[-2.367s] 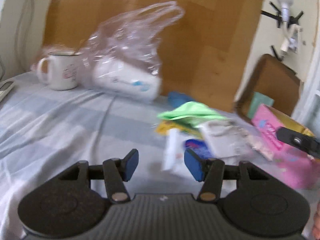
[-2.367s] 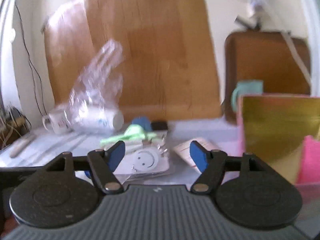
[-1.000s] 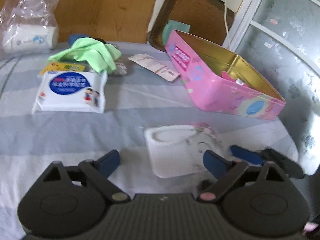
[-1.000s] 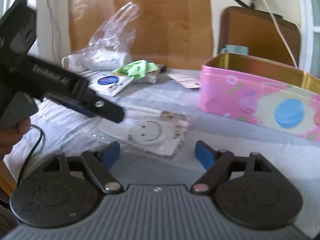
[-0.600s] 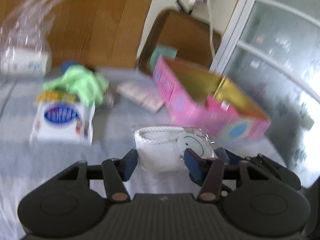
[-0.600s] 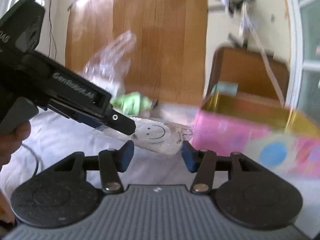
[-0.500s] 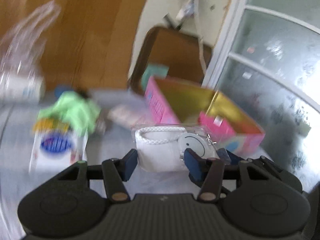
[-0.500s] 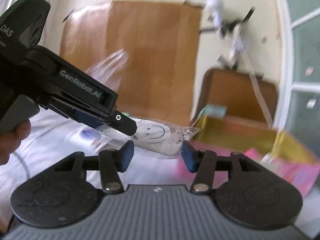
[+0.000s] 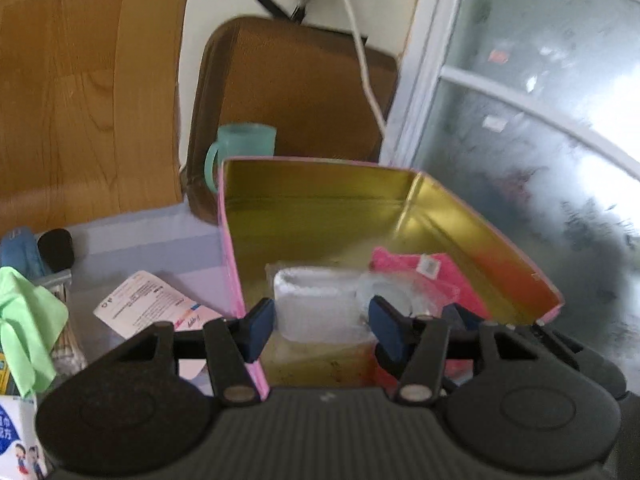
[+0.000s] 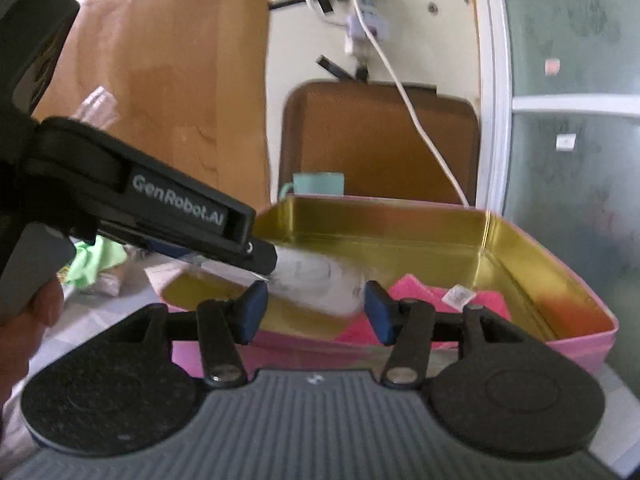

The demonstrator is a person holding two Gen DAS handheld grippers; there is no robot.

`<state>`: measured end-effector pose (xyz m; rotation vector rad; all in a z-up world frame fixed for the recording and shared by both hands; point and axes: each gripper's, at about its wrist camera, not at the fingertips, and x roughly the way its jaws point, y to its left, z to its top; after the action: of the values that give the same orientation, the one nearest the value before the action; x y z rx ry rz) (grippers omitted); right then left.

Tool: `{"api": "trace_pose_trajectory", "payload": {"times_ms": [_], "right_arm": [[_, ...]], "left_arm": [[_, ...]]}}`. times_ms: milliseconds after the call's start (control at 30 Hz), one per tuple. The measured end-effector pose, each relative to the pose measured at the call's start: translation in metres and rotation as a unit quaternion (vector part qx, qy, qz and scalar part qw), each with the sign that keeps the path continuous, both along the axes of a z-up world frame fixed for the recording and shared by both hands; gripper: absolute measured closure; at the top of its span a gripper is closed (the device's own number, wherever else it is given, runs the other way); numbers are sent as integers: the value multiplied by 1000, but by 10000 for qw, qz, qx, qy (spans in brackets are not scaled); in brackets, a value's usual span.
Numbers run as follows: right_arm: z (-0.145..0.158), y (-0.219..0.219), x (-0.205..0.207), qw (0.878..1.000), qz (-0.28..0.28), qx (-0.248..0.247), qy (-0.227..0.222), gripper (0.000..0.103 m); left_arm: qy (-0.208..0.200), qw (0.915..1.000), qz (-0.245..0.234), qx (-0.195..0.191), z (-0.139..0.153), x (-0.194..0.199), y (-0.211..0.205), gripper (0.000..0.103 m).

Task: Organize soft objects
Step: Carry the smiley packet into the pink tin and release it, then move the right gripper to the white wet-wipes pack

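Note:
A white soft pouch in clear plastic [image 9: 320, 308] hangs between the fingers of my left gripper [image 9: 322, 322] and my right gripper [image 10: 312, 312]. Both are shut on it and hold it over the pink tin box with a gold inside [image 9: 320, 196]. In the right wrist view the pouch [image 10: 316, 280] hangs just above the box's near rim [image 10: 560, 344], with the left gripper's finger across its left end. A pink cloth with a tag [image 9: 424, 272] lies inside the box; it also shows in the right wrist view [image 10: 420, 292].
A green cloth [image 9: 24, 320], a wet-wipes pack [image 9: 12, 440] and a printed leaflet [image 9: 148, 308] lie on the blue-striped cloth left of the box. A teal mug [image 9: 244, 148] and a brown chair back [image 9: 300, 92] stand behind it. A frosted window is at right.
Both grippers closed on the pouch, lifted it off the striped cloth and carried it right, over the open pink box.

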<state>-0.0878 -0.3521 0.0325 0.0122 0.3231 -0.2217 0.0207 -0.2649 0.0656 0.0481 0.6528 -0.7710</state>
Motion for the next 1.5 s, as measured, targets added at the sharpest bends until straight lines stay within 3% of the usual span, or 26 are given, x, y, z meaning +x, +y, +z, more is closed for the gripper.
{"api": "trace_pose_trajectory", "payload": {"times_ms": [200,333,467,567,700,833,900,1067,1167,1233,1400,1500], "right_arm": [[-1,7,-4,9992,-257,202,-226,42],[9,24,-26,9964,-267,365,-722,42],[16,52,-37,9945,107,418,-959,43],[14,82,-26,9935,776,570,-610,43],[0,130,4,9824,1721,671,288,42],[-12,171,33,9702,2196,397,941,38],[-13,184,43,9662,2310,350,1090,33],[-14,201,71,9616,2366,215,1372,32],[-20,206,80,9575,2416,133,1569,34],[-20,206,76,9553,2525,133,1532,39],[-18,196,51,9595,2390,160,1483,40],[-21,188,21,9613,2363,-92,1411,40]], "left_arm": [[-314,9995,-19,-93,4,-19,20,47],[-570,9975,-19,-425,13,-42,69,45],[-460,9960,356,-680,-2,-52,139,45],[-302,9921,1049,-626,-24,-50,197,45],[59,9781,2005,-561,-43,-31,262,45],[368,9689,2317,-782,-39,-7,300,45],[451,9692,2279,-814,-37,4,304,45],[629,9741,2084,-605,-46,26,289,45],[803,9759,1991,-395,-59,32,275,52],[765,9789,1847,-418,-61,26,268,62],[729,9843,1572,-329,-61,-10,247,62],[852,9866,1310,-472,-59,-30,239,62]]}}
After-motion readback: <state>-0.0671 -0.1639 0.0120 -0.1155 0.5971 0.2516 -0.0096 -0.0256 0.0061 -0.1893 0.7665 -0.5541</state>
